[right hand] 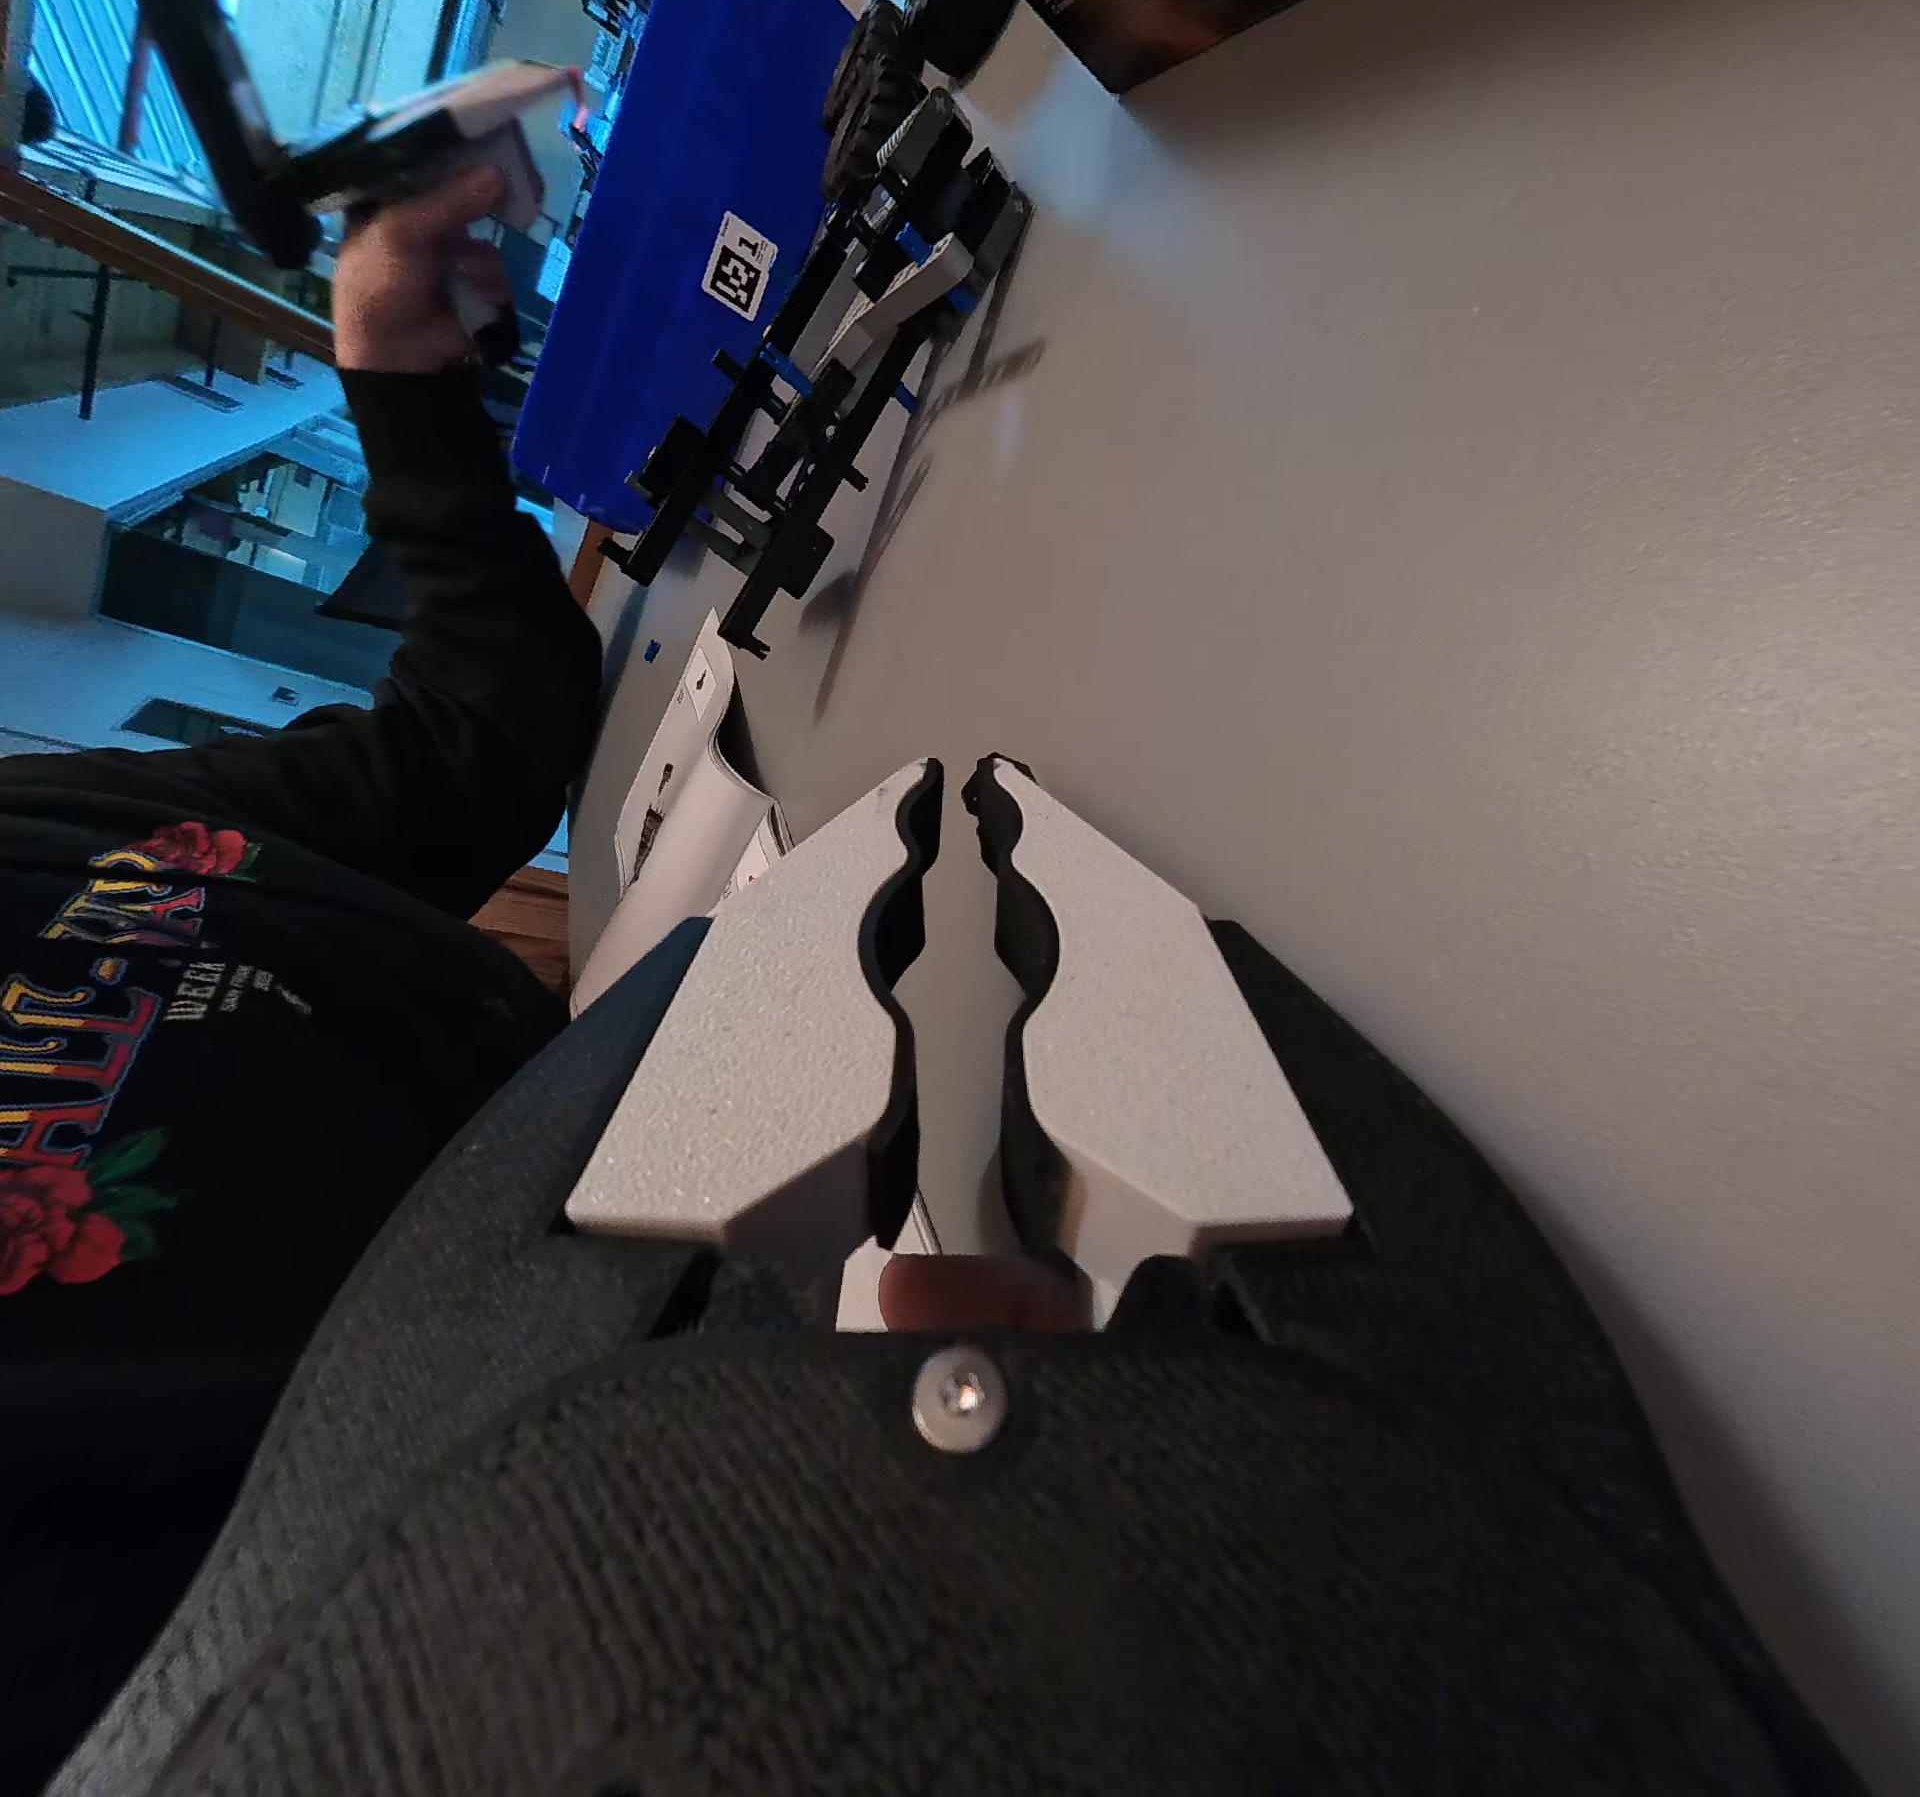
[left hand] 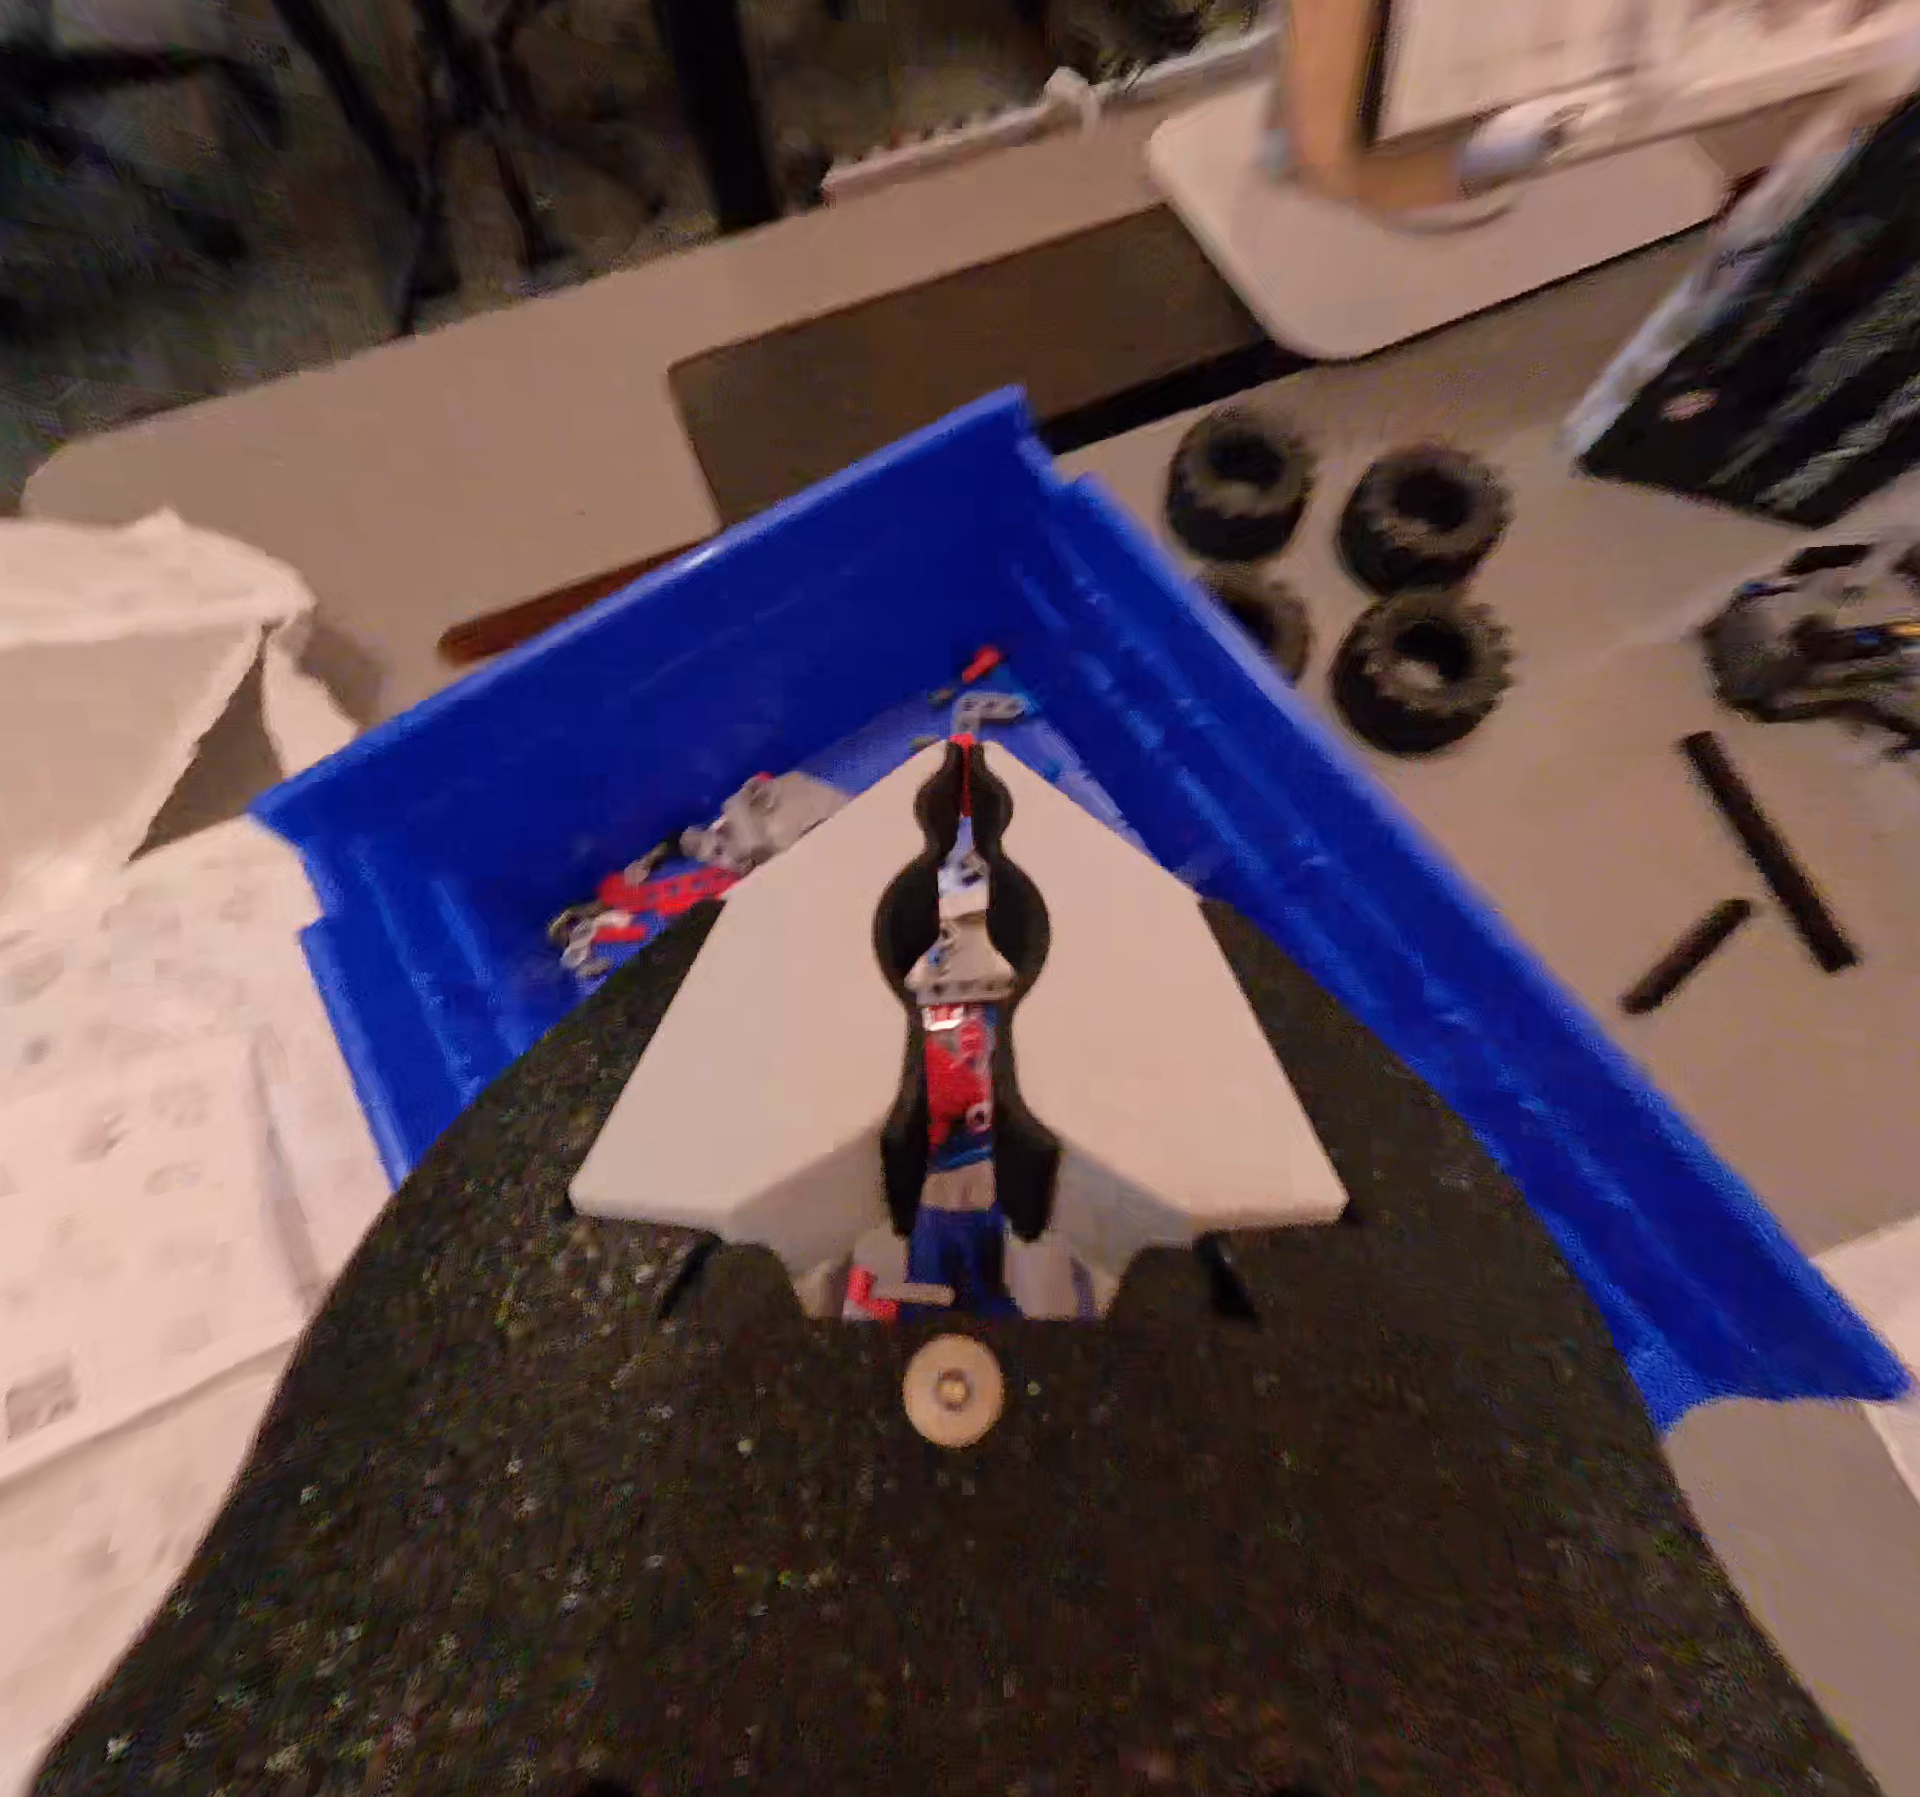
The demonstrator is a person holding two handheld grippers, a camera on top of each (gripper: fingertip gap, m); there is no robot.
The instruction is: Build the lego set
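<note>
My left gripper (left hand: pixel 963 760) hangs over the blue bin (left hand: pixel 727 625), shut on a small thin red Lego piece (left hand: pixel 967 773) pinched at its tips. Loose red and grey pieces (left hand: pixel 727 843) lie in the bin below. It also shows far off in the right wrist view (right hand: pixel 566 85), held in a hand above the bin (right hand: pixel 686 189), with a bit of red at its tip. My right gripper (right hand: pixel 961 776) is turned on its side over bare table, jaws almost touching, with nothing between them. A partly built black and grey chassis (right hand: pixel 831 417) lies beside the bin.
Several black tyres (left hand: pixel 1418 521) and two black beams (left hand: pixel 1766 848) lie right of the bin, near the chassis (left hand: pixel 1818 635). The dark set box (left hand: pixel 1787 365) stands behind them. Printed sheets (left hand: pixel 156 1020) and a white bag (left hand: pixel 125 625) lie to the left. A booklet (right hand: pixel 675 812) lies at the table edge. Left tips to right tips: about 50 centimeters.
</note>
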